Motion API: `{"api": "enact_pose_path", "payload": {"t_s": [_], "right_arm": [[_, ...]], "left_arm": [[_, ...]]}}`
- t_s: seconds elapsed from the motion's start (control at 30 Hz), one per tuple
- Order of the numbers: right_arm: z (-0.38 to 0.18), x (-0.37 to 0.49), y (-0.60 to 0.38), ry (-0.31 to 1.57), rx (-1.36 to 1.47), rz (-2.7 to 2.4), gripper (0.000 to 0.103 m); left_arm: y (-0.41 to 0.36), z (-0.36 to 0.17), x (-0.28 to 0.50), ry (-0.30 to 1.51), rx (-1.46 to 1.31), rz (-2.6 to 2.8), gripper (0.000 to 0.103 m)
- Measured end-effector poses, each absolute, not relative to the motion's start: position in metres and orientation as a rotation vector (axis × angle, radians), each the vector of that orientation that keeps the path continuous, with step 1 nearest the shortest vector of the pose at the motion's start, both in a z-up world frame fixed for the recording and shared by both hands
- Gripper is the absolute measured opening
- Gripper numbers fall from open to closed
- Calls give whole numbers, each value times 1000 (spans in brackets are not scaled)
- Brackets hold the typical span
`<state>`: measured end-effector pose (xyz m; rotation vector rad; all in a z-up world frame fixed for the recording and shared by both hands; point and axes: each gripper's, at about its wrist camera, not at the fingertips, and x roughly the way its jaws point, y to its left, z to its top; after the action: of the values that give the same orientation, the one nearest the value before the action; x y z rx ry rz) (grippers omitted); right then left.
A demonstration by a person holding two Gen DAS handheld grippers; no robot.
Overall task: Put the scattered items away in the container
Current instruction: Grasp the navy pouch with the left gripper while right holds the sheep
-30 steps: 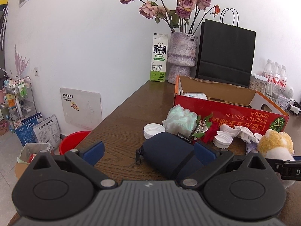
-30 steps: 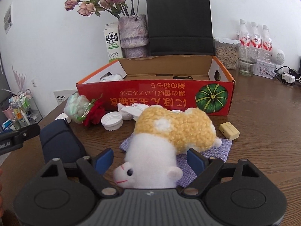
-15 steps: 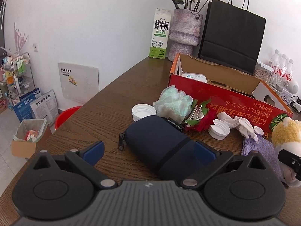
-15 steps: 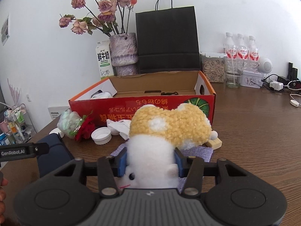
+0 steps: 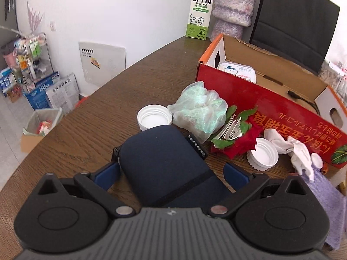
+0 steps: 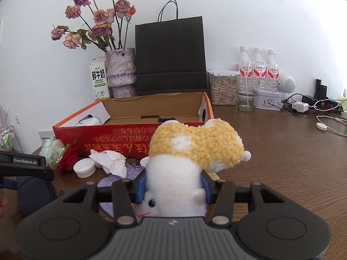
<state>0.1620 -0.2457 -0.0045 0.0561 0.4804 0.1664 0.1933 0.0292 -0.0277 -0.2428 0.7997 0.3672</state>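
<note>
My left gripper (image 5: 171, 171) is open, its blue pads on either side of a navy zip pouch (image 5: 167, 164) lying on the table. My right gripper (image 6: 173, 184) is shut on a yellow-and-white plush toy (image 6: 190, 149) and holds it above the table. The red cardboard box (image 5: 282, 112) stands open behind the clutter; it also shows in the right wrist view (image 6: 121, 136). In front of it lie a green-white plastic bag (image 5: 199, 112), a red fabric rose with a metal clip (image 5: 234, 136), two white lids (image 5: 154, 117) (image 5: 262, 156), crumpled tissue (image 5: 297, 151) and a purple cloth (image 5: 327, 192).
A milk carton (image 6: 99, 82), a vase of dried roses (image 6: 121, 71) and a black paper bag (image 6: 171, 56) stand behind the box. Water bottles (image 6: 258, 65), a seed jar (image 6: 223, 88), a glass (image 6: 247, 95) and cables (image 6: 321, 117) are at back right. The table's left edge (image 5: 65, 117) drops to the floor.
My right gripper closed on the plush toy and lifted it off the purple cloth. My left gripper moved forward and tilted down so its open pads now flank the navy pouch.
</note>
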Motion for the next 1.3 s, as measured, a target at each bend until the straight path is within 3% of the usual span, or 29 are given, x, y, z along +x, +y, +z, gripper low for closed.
{"api": "enact_pose_path", "payload": {"t_s": [0.17, 0.47, 0.77, 1.3], "right_arm": [[-6, 161, -244, 478, 57, 198, 48], [-8, 164, -246, 500, 84, 205, 48], [-9, 165, -245, 506, 77, 202, 48], [2, 156, -232, 472, 37, 234, 48]], "left_arm": [[24, -31, 194, 794, -188, 365, 102], [31, -28, 179, 767, -159, 297, 88], [37, -27, 158, 732, -164, 235, 81], [34, -8, 123, 576, -138, 138, 73]]}}
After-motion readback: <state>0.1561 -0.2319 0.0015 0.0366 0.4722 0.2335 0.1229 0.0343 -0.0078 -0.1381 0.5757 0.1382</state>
